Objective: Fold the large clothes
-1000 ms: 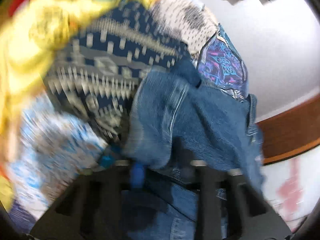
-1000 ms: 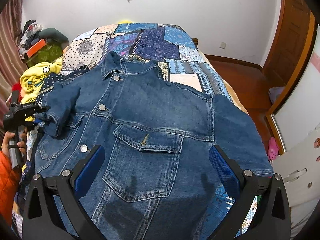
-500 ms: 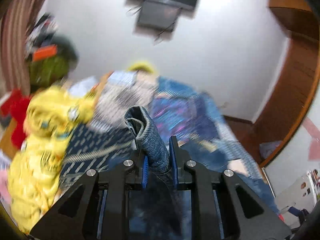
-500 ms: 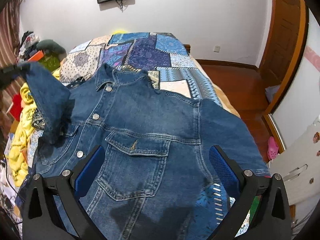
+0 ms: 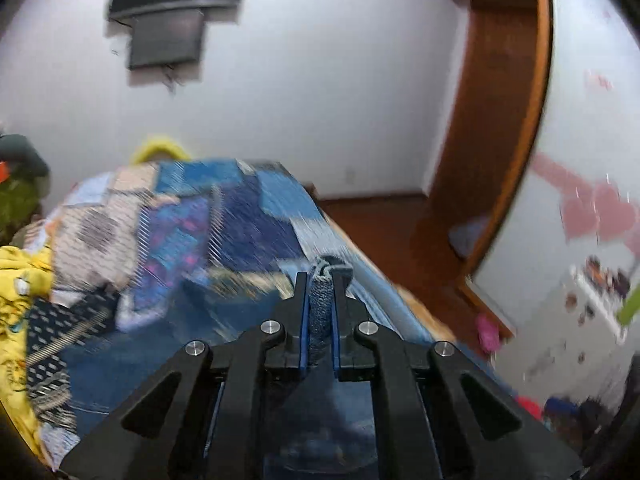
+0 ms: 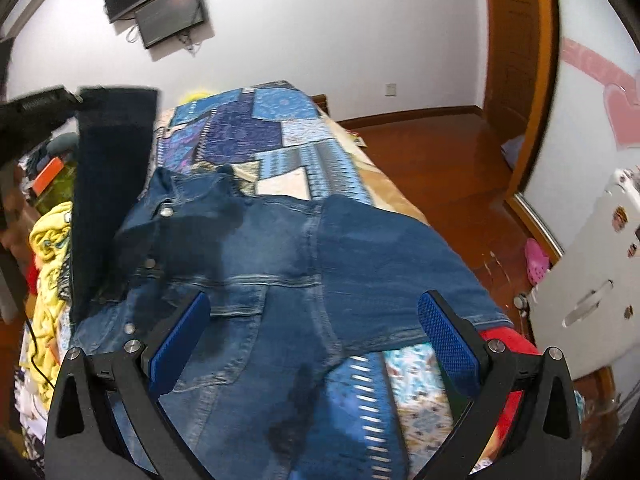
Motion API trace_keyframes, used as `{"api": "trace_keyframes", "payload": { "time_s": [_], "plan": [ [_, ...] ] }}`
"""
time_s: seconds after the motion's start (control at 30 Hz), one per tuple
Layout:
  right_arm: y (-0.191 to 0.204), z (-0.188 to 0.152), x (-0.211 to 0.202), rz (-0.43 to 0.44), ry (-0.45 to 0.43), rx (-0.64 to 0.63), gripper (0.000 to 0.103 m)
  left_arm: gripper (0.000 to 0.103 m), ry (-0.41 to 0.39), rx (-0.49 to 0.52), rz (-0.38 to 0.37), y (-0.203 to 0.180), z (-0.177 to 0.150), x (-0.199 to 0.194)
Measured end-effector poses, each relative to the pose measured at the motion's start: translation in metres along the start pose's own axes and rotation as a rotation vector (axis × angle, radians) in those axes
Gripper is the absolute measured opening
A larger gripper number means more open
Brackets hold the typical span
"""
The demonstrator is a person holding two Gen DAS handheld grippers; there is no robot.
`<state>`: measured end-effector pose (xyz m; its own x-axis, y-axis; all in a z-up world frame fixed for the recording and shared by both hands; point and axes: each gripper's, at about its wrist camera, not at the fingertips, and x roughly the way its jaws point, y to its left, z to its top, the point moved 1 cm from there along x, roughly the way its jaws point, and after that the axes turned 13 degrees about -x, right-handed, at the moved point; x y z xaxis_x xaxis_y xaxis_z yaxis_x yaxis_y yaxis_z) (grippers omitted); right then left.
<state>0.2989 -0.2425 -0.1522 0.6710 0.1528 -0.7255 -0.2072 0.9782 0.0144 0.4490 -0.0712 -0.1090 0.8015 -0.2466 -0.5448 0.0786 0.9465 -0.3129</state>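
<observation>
One denim jacket [image 6: 280, 264] lies mid-frame in the right wrist view, with four metal buttons showing down its front at left of centre and one chest pocket at lower centre. One sleeve [image 6: 112, 184] is lifted at upper left; a second lies at right. Two grippers appear: the left gripper [image 5: 320, 280] at lower centre of its own view, the right gripper [image 6: 312, 344] at the bottom of its view, each with two blue pads. One patchwork quilt [image 6: 280, 128] covers one bed. One screen [image 6: 168, 12] hangs at upper left. One yellow garment [image 6: 48, 240] sits at left edge. One pink shoe [image 6: 536, 260] sits at right.
</observation>
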Motion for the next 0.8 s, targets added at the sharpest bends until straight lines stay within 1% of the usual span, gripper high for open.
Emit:
{"api": "trace_keyframes", "payload": {
  "time_s": [0.07, 0.17, 0.23, 0.3, 0.37, 0.47, 0.6, 0.63, 0.67, 0.7, 0.73, 0.77, 0.8],
  "plan": [
    [-0.009, -0.003, 0.001, -0.016, 0.01, 0.012, 0.103, 0.007, 0.067, 0.046, 0.006, -0.017, -0.024, 0.023],
    [-0.021, -0.008, 0.004, -0.026, 0.026, 0.03, 0.103, 0.007, 0.181, 0.095, 0.005, -0.028, -0.065, 0.054],
    [-0.028, -0.012, 0.007, -0.039, 0.041, 0.029, 0.103, 0.007, 0.237, 0.103, -0.003, -0.029, -0.086, 0.065],
    [-0.033, -0.016, 0.013, -0.056, 0.063, 0.025, 0.103, 0.007, 0.298, 0.088, -0.027, -0.03, -0.103, 0.074],
    [-0.037, -0.021, 0.018, -0.069, 0.086, 0.026, 0.103, 0.007, 0.344, 0.07, -0.048, -0.036, -0.116, 0.079],
    [-0.042, -0.028, 0.025, -0.065, 0.113, 0.042, 0.103, 0.007, 0.401, 0.064, -0.065, -0.037, -0.126, 0.086],
    [-0.045, -0.033, 0.03, -0.061, 0.138, 0.049, 0.103, 0.008, 0.436, 0.071, -0.07, -0.042, -0.132, 0.084],
    [-0.046, -0.034, 0.032, -0.062, 0.145, 0.048, 0.103, 0.012, 0.445, 0.073, -0.07, -0.043, -0.133, 0.083],
    [-0.047, -0.036, 0.033, -0.062, 0.154, 0.045, 0.103, 0.023, 0.455, 0.077, -0.071, -0.044, -0.133, 0.082],
    [-0.048, -0.036, 0.035, -0.061, 0.164, 0.043, 0.103, 0.031, 0.466, 0.086, -0.07, -0.045, -0.134, 0.081],
    [-0.048, -0.037, 0.036, -0.058, 0.172, 0.042, 0.103, 0.048, 0.462, 0.099, -0.056, -0.045, -0.134, 0.079],
    [-0.049, -0.037, 0.037, -0.055, 0.177, 0.044, 0.103, 0.056, 0.445, 0.109, -0.042, -0.043, -0.134, 0.074],
    [-0.051, -0.038, 0.037, -0.055, 0.18, 0.046, 0.103, 0.056, 0.426, 0.119, -0.027, -0.041, -0.132, 0.069]
  ]
}}
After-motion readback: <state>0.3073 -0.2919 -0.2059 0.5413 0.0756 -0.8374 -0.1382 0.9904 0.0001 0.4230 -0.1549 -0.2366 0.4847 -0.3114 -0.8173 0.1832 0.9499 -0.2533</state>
